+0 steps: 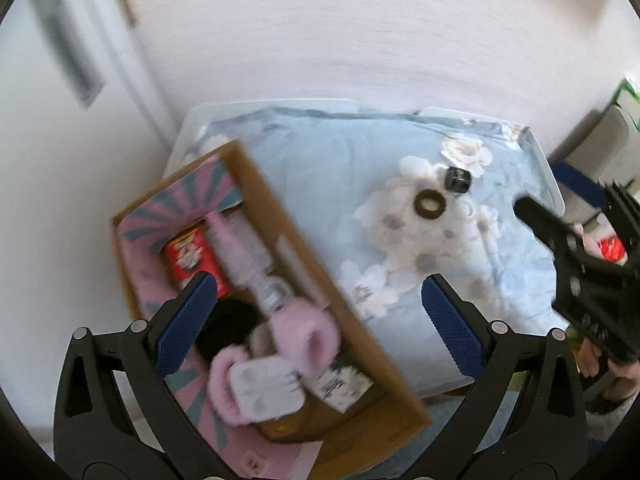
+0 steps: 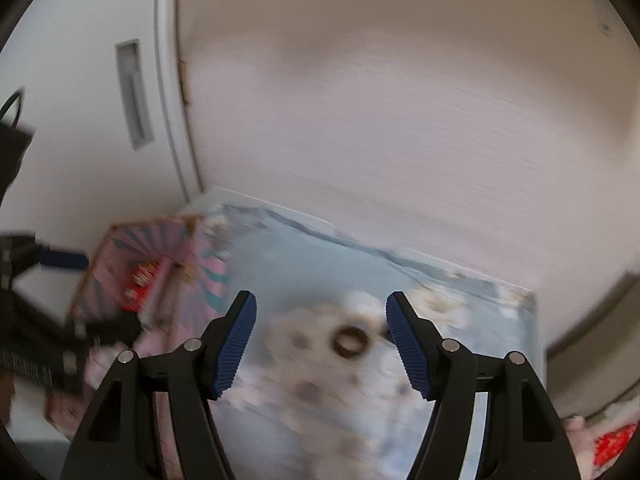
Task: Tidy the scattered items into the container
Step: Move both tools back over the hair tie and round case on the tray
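Both your tongs gape, holding nothing.
Your left tongs (image 1: pixel 316 312) hang over the cardboard box (image 1: pixel 304 256); right of the box, a brown ring (image 1: pixel 430 205) and black cylinder (image 1: pixel 458 179) lie blurred on the bed (image 1: pixel 320 168), before your right tongs (image 2: pixel 322 344).

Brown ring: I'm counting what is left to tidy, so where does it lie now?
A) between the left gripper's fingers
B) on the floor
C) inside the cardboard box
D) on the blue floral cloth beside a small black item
D: the brown ring lies on the blue floral cloth next to the small black item, outside the cardboard box.
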Demonstrator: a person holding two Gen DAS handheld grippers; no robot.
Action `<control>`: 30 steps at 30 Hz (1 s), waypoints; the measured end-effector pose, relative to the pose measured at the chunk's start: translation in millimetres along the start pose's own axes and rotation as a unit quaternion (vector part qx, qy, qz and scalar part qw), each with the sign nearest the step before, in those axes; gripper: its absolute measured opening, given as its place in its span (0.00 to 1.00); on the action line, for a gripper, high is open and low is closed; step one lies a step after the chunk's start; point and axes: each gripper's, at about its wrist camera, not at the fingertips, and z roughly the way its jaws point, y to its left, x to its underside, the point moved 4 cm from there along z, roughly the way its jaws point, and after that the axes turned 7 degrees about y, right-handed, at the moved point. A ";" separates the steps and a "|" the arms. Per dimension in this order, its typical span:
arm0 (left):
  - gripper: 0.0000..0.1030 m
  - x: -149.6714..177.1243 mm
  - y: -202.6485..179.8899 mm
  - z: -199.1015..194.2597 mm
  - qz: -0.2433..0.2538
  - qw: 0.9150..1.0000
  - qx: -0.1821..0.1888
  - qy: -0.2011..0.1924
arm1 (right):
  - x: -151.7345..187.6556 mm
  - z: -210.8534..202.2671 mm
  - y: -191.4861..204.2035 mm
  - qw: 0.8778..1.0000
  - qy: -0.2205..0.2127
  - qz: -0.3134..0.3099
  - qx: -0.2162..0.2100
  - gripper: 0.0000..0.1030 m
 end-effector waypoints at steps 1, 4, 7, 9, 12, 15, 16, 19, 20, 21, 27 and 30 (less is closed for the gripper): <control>0.99 -5.7 -7.1 3.1 0.011 1.000 0.004 0.003 | 6.3 -0.5 -9.3 1.000 0.008 0.002 0.004 0.62; 0.99 -23.8 -33.5 15.6 0.052 0.999 0.009 0.012 | 25.2 0.6 -33.7 0.999 0.034 0.004 0.012 0.62; 0.99 -37.4 -57.8 34.3 0.094 0.995 0.006 0.031 | 38.3 4.5 -50.8 0.997 0.052 -0.058 -0.025 0.62; 0.99 -43.4 -73.0 48.5 0.118 0.992 0.015 0.051 | 44.8 10.4 -61.1 0.996 0.066 -0.057 -0.028 0.62; 0.99 -52.5 -97.3 76.5 0.146 0.985 0.023 0.089 | 51.1 20.3 -74.1 0.994 0.085 -0.061 -0.039 0.62; 0.99 -62.0 -112.1 101.2 0.154 0.982 0.018 0.109 | 58.1 34.3 -80.2 0.990 0.100 -0.073 -0.061 0.62; 0.99 -65.9 -116.6 112.7 0.154 0.981 0.015 0.119 | 60.0 41.7 -82.0 0.989 0.108 -0.077 -0.069 0.62; 0.99 -71.1 -123.7 142.5 0.159 0.976 0.008 0.147 | 63.3 67.1 -81.2 0.983 0.129 -0.092 -0.090 0.62; 0.99 -71.1 -125.2 151.8 0.163 0.974 0.007 0.158 | 65.0 73.7 -82.1 0.982 0.134 -0.097 -0.093 0.62; 0.99 -71.0 -127.0 161.1 0.165 0.972 0.005 0.167 | 66.2 81.4 -83.2 0.980 0.139 -0.101 -0.096 0.62; 0.99 -71.1 -131.3 197.4 0.168 0.968 0.003 0.188 | 66.4 120.5 -90.1 0.972 0.160 -0.107 -0.136 0.62; 0.99 -71.3 -130.4 205.0 0.168 0.967 -0.004 0.191 | 68.1 130.9 -87.0 0.966 0.167 -0.113 -0.159 0.62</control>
